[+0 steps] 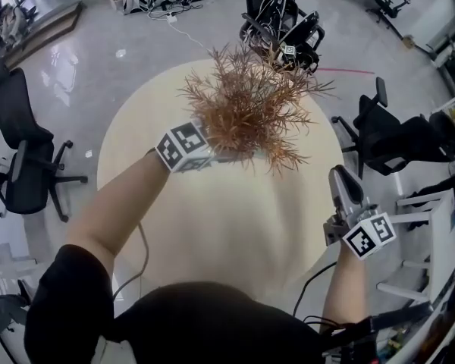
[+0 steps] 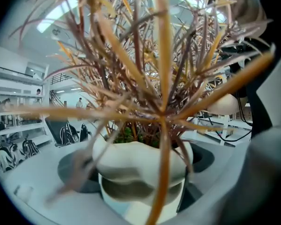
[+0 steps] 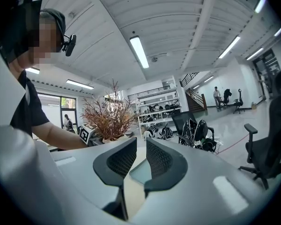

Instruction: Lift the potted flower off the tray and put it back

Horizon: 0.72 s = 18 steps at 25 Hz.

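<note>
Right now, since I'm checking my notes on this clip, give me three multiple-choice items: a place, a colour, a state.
1. The potted flower is: A between the jaws of the left hand-held gripper; B in the right hand-held gripper; C in neither.
2. Its leaves are: A blue; B reddish-brown; C white.
3. The right hand-held gripper: A grips the potted flower; B grips a leaf; C holds nothing.
Answers: 1 A, the left gripper view shows it clamped; 2 B, plain in the head view; 3 C, nothing stands between its jaws.
</note>
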{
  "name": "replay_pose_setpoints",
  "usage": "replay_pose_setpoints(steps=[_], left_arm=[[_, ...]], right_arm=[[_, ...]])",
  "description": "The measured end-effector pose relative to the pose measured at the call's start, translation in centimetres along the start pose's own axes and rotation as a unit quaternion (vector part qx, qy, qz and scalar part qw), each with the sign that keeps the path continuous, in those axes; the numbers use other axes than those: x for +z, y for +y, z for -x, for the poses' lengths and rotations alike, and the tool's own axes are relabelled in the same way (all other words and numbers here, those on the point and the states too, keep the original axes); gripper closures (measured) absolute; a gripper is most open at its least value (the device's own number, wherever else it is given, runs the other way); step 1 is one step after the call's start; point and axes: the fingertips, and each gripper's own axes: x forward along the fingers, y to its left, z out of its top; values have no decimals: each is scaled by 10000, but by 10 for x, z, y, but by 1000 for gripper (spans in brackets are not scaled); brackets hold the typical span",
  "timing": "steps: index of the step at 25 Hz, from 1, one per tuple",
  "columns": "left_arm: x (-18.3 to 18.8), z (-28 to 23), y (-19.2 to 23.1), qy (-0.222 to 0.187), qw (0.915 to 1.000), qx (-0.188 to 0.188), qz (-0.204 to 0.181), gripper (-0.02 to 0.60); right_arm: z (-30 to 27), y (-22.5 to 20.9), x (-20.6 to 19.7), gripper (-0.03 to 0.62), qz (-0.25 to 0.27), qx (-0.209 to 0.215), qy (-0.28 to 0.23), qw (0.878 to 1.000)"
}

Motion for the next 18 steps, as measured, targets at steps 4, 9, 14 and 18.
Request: replay_pose_setpoints(steps=[4, 9, 14, 18], left_arm=[[-22, 1, -20, 41, 9999, -71, 125, 63], [-56, -6, -39, 154, 9993, -191, 287, 63], [-89, -15, -56, 256, 9981, -317, 458, 63], [-114, -24, -65, 363, 9970, -377, 567, 63]], right_arm=[[5, 2, -10, 516, -32, -6, 68, 10000], [13, -2, -25, 516, -90, -76, 165, 9998], [15, -6, -43, 516, -142, -110, 254, 9995], [14, -13, -55, 516, -193, -107, 338, 9992]])
